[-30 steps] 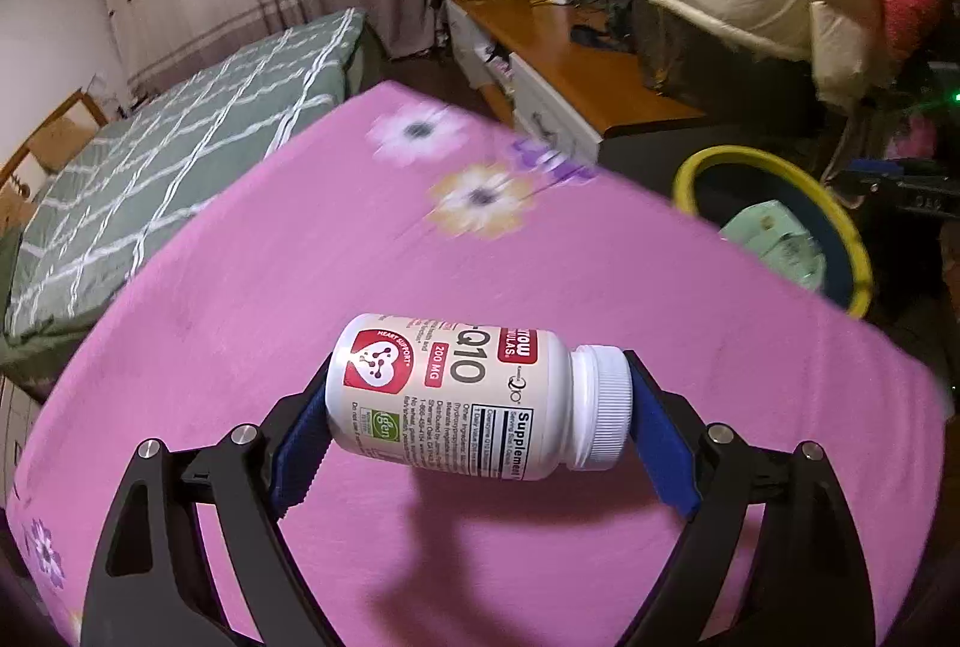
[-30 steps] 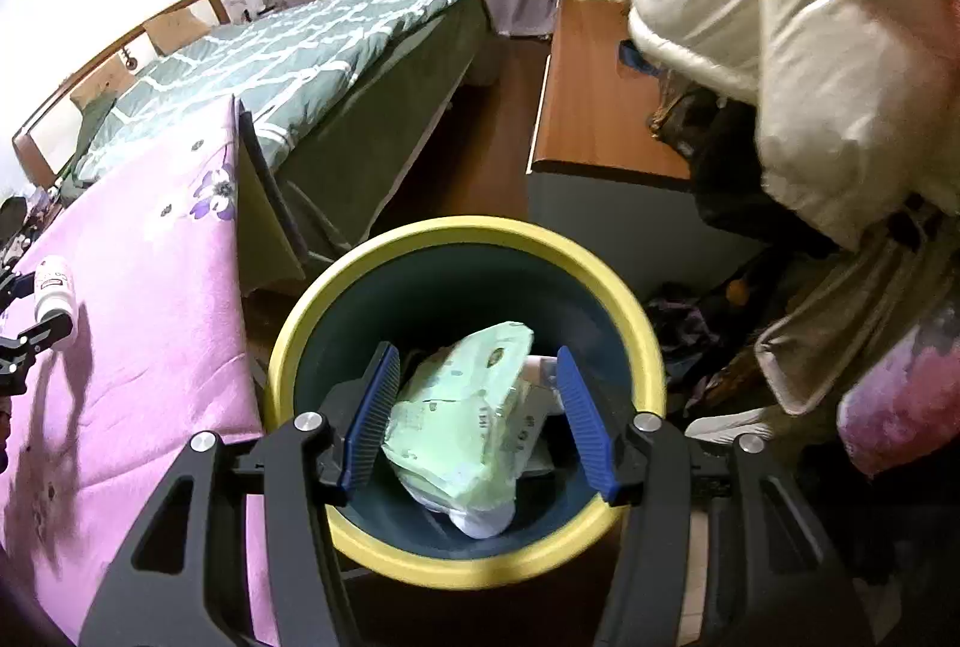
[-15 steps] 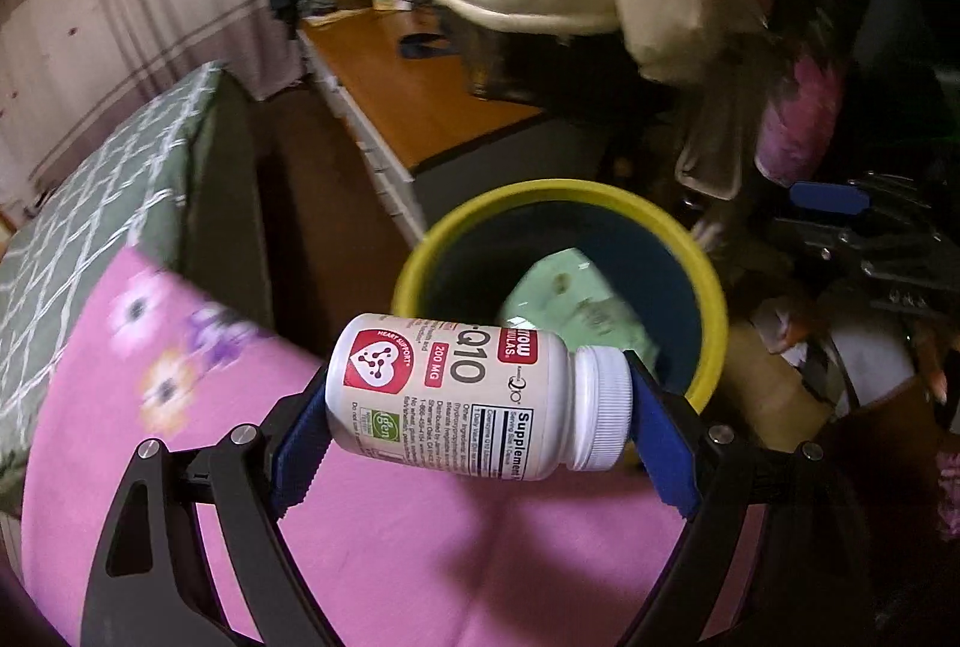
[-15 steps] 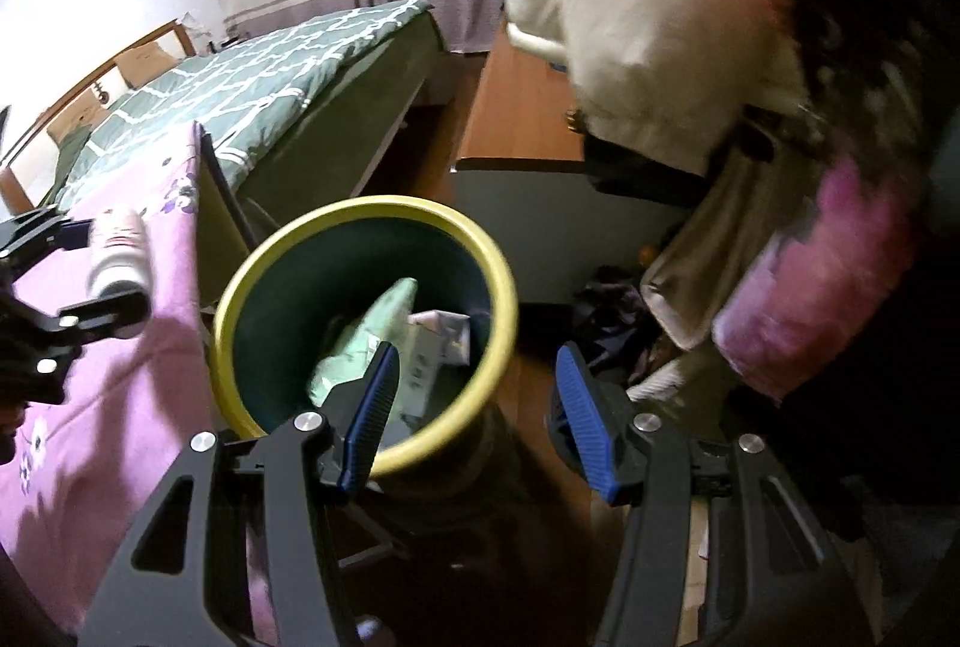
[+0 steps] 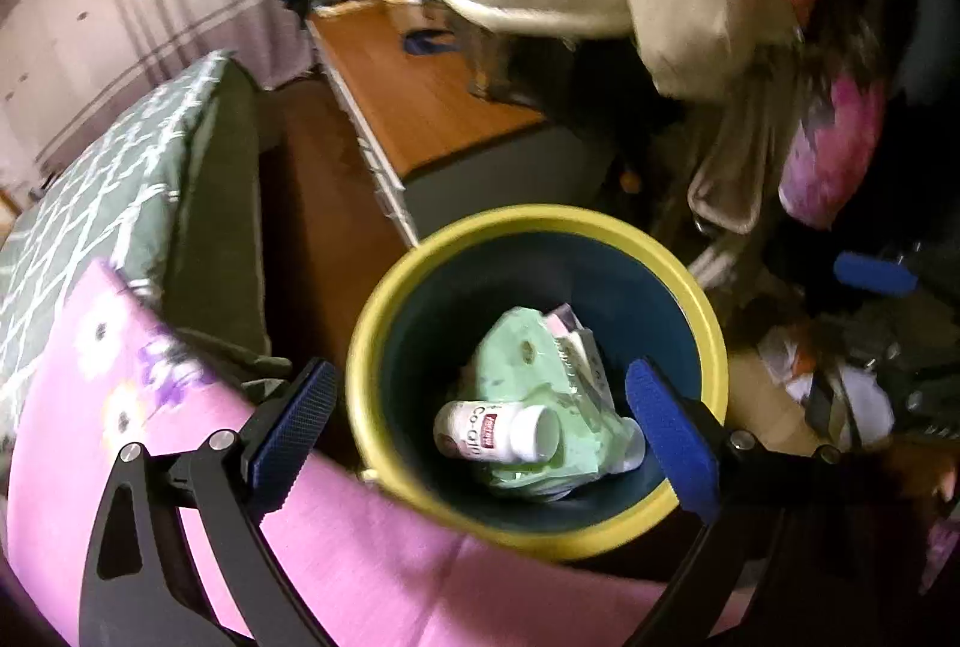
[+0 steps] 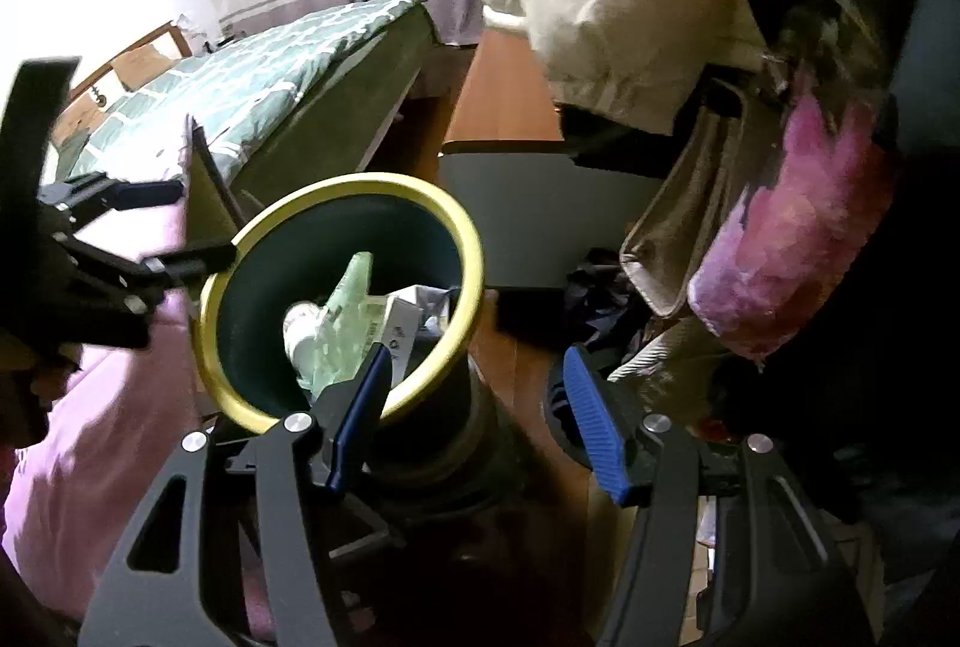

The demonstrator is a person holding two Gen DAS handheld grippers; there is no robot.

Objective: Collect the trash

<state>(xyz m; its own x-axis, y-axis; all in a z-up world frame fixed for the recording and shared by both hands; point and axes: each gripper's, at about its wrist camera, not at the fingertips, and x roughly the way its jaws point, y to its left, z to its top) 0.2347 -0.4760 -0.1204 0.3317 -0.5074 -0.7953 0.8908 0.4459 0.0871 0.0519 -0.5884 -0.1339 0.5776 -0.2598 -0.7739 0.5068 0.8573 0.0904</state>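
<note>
Supplement bottle (image 5: 498, 431) lies on its side inside the yellow-rimmed bin (image 5: 384, 323), on top of a green packet (image 5: 528, 371). Left gripper (image 5: 486, 413) sits above the bin mouth w/ jaws opening wide, nothing between the pads, so the drop looks done. Right gripper (image 6: 474, 407) is beside the bin, jaws opening, empty. To finish clean: lift left straight up, clear of the rim, then back over the pink cloth (image 5: 150, 437) for the next piece.

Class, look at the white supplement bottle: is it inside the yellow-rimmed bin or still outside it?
Inside. The supplement bottle lies on its side within the bin, on a green packet, below the rim.
</note>
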